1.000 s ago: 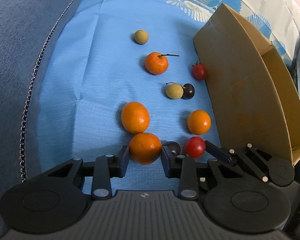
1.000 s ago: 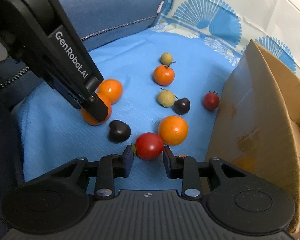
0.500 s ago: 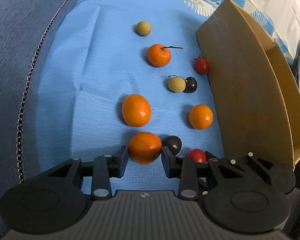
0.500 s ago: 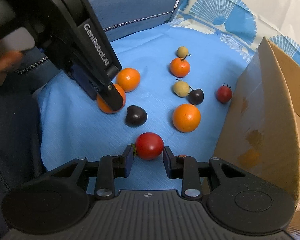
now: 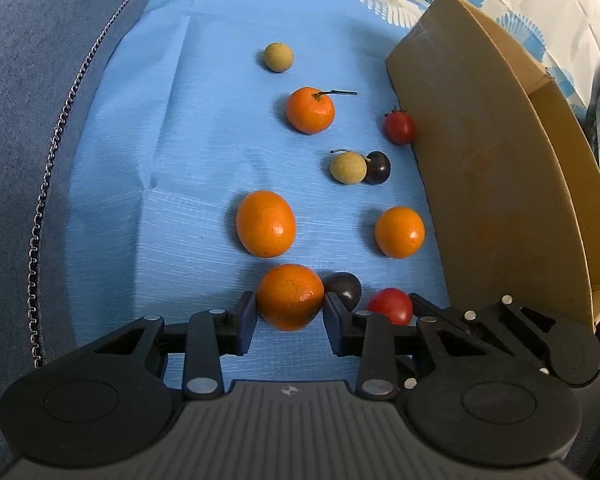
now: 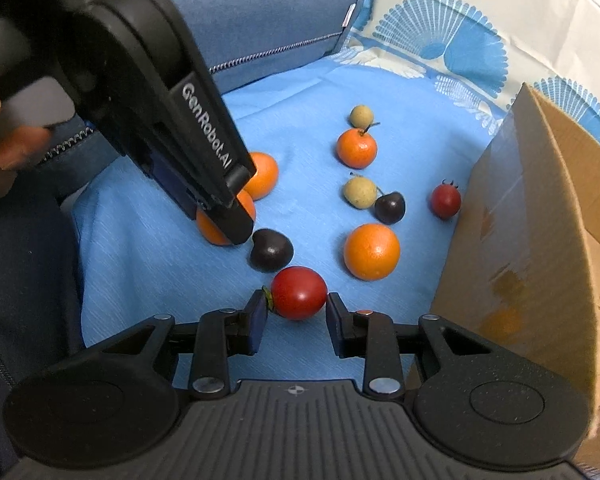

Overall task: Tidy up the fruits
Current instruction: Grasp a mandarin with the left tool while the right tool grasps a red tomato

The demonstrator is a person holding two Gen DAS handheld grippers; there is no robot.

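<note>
Left gripper point(image 5: 290, 314) fingers remain clamped on an orange point(image 5: 290, 296), right gripper point(image 6: 296, 312) fingers on a tomato point(image 6: 298, 292) (both seated, unchanged), ready for boxing.

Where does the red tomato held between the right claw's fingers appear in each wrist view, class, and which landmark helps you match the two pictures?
Left wrist view: the red tomato sits low and right of centre, partly hidden behind the claw hardware, beside the dark cherry.
Right wrist view: it sits bottom centre, between the right claw tips.
Shared landmark: the cardboard box at the right.
</note>
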